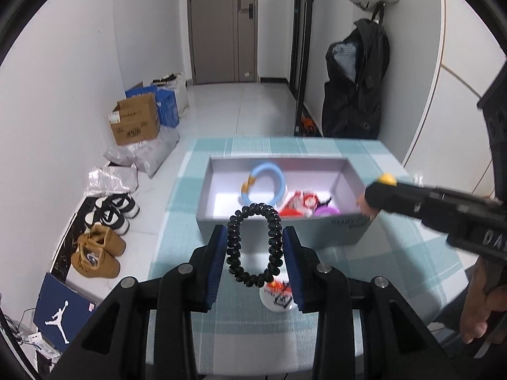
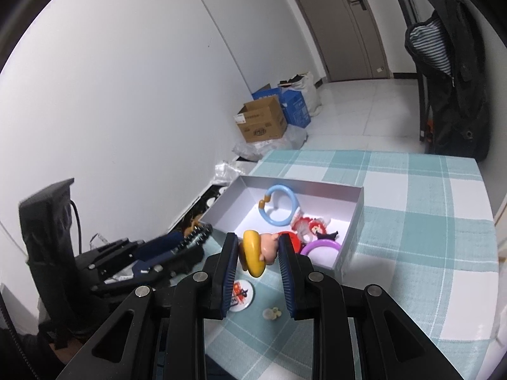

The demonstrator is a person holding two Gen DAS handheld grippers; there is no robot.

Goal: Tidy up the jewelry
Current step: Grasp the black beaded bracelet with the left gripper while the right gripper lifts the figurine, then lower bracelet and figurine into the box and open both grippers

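Flower charm (image 2: 273, 313) only right-wrist view.

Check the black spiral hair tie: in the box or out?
Out. The black spiral hair tie is pinched in the left gripper, short of the grey box.

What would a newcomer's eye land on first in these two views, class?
First, the black spiral hair tie held between the left gripper pads, just short of the grey open box. Next, the yellow ring with a pink figurine clamped in the right gripper, above the checked tablecloth.
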